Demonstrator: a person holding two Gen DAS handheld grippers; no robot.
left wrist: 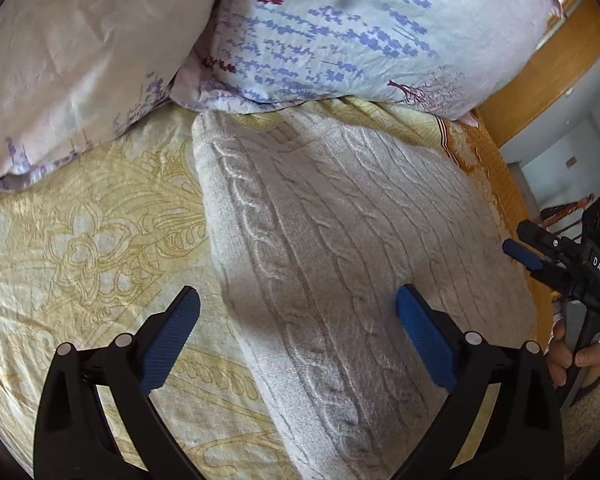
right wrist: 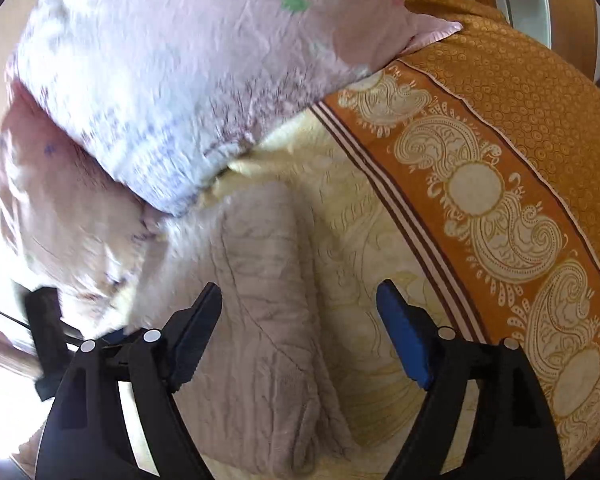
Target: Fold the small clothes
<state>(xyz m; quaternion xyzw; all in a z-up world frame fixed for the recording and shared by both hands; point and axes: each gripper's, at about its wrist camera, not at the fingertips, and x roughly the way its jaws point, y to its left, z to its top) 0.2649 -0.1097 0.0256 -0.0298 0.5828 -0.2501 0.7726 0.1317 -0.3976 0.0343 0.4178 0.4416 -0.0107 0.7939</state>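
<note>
One folded sweater (left wrist: pixel 340 248) on bed sheet (left wrist: pixel 80 240), near pillows (left wrist: pixel 340 28); left tongs (left wrist: pixel 298 312) and right tongs (right wrist: pixel 300 312) both spread, empty.

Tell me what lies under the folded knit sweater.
The folded knit sweater rests on the yellow patterned bedsheet. Anything beneath its folds is covered.

Pale grey cable-knit sweater (left wrist: pixel 340 240), folded into a long thick bundle, lying flat on the bed, far end just short of the pillows, braided cable ribs running lengthwise, surface lightly creased (right wrist: pixel 268 320)
</note>
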